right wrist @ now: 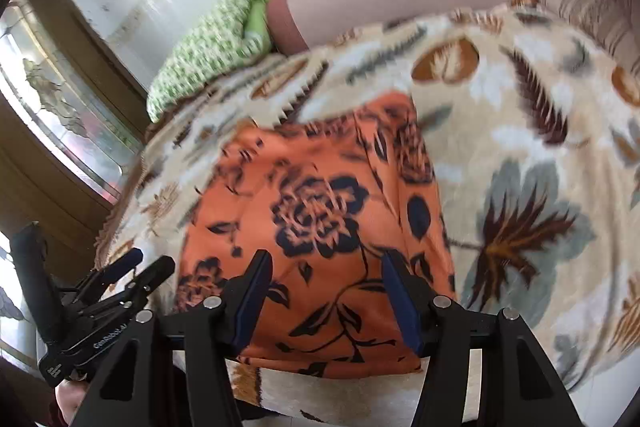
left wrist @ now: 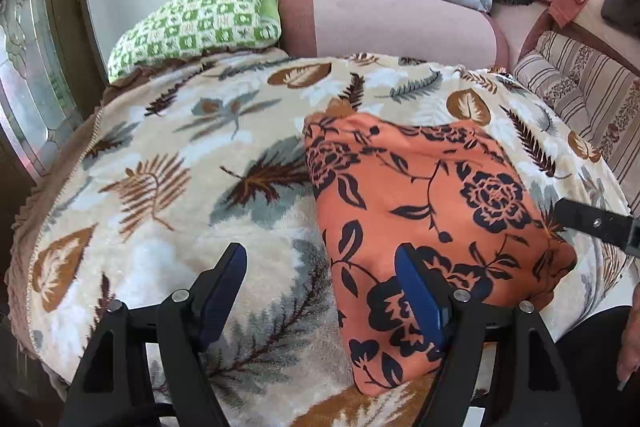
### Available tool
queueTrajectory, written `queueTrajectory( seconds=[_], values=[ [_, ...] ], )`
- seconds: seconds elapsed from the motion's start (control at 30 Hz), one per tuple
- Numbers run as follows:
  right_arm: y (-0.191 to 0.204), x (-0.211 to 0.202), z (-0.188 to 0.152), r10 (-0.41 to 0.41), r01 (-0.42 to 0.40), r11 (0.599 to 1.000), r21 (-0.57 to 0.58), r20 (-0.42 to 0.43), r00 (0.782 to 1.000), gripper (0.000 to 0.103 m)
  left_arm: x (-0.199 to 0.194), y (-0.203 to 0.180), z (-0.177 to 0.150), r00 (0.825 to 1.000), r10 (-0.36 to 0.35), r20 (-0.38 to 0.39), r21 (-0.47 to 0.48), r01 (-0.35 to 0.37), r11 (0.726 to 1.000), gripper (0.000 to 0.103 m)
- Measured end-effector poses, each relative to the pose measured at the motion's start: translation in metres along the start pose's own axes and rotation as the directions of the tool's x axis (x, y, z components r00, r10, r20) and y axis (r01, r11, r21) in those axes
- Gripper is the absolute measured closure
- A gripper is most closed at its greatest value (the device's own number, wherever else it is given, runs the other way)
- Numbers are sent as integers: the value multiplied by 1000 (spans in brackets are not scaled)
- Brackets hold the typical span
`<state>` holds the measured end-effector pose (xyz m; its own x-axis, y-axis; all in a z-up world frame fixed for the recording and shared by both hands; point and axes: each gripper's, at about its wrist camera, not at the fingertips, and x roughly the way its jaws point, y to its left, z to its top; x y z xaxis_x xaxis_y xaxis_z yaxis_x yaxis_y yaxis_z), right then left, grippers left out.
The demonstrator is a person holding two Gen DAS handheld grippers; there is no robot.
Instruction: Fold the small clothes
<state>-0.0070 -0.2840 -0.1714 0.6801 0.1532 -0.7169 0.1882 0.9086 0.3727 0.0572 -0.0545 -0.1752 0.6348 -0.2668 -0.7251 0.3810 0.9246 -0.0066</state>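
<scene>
Lying folded on blanket [left wrist: 168, 147], orange cloth [left wrist: 432, 187]

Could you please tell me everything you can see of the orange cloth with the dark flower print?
The orange cloth with a dark navy rose-and-leaf print looks thin and smooth. It lies flat, folded into a compact, roughly rectangular shape with neat edges, on a fluffy cream blanket with a leaf pattern. Both open grippers, left gripper and right gripper, are above its near edge; nothing grips it.
</scene>
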Motion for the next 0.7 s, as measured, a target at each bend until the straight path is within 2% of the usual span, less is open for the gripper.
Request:
queueTrajectory(
  seconds=[0.07,0.13,0.33,0.37,0.43,0.6,0.7],
  values=[
    [3,-14,3,-7,7,1000,-15,42,999,42,-9,-2,4,1000,14,15,3,-14,1000,26],
    [5,-26,4,-11,13,1000,-19,77,997,42,-18,-5,7,999,32,31,9,-32,999,21],
    [13,-63,6,-23,29,999,-31,160,987,41,-54,-15,18,991,93,99,20,-96,995,19],
    [14,-68,5,-29,36,999,-36,168,985,40,-60,-17,19,988,106,108,20,-109,994,18],
    [18,-78,5,-38,48,998,-47,188,981,40,-70,-19,21,984,128,125,16,-131,991,8],
    [27,-89,-2,-75,92,993,-74,212,974,38,-95,-17,26,974,155,166,-22,-154,988,7],
    [29,-86,-7,-104,123,989,-77,209,972,35,-105,-17,28,964,196,179,-35,-193,981,3]
  ],
)
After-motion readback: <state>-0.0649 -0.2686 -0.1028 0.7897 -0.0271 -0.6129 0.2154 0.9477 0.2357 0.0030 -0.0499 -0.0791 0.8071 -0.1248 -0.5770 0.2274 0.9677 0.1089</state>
